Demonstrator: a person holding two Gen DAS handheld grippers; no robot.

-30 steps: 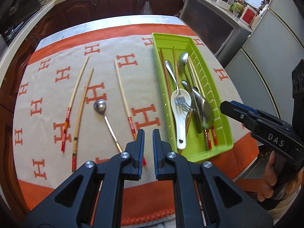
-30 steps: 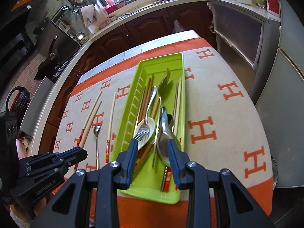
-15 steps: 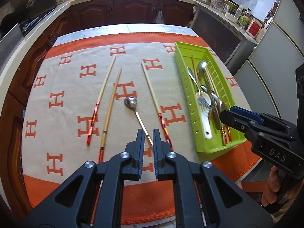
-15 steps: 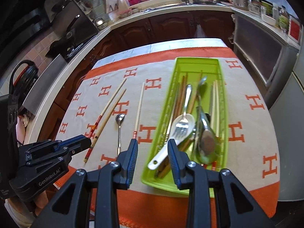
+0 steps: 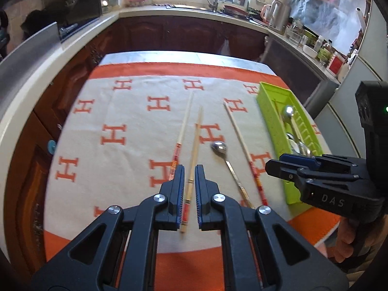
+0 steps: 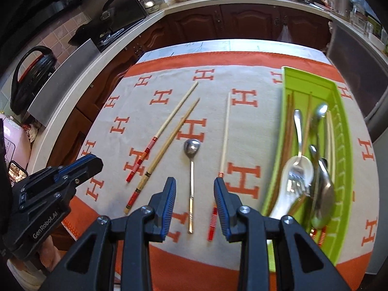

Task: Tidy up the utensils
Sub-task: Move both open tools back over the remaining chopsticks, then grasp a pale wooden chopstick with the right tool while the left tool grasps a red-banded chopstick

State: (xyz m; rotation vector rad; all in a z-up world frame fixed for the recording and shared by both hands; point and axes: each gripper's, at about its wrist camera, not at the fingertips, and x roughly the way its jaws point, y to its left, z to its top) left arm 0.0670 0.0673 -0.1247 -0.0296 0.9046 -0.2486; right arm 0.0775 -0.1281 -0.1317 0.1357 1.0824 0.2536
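Three chopsticks and a spoon lie loose on the orange-and-cream cloth. My left gripper (image 5: 189, 169) hovers shut, holding nothing, above the handle end of a tan chopstick (image 5: 196, 140). A red-banded chopstick (image 5: 180, 140) lies just left of it. My right gripper (image 6: 194, 181) is open, empty, over the handle of the metal spoon (image 6: 192, 145). The third chopstick (image 6: 225, 131) runs past its right finger. The green tray (image 6: 310, 82) at the right holds several spoons, a fork and chopsticks.
The cloth's orange border and the table's front edge sit right below both grippers. Dark wooden cabinets and a countertop (image 5: 169, 9) ring the table behind. A hand (image 5: 346, 242) holds the right gripper at the table's near right corner.
Both grippers have swung left, away from the tray and over the loose chopsticks and spoon. Neither pair of jaws has changed its width.
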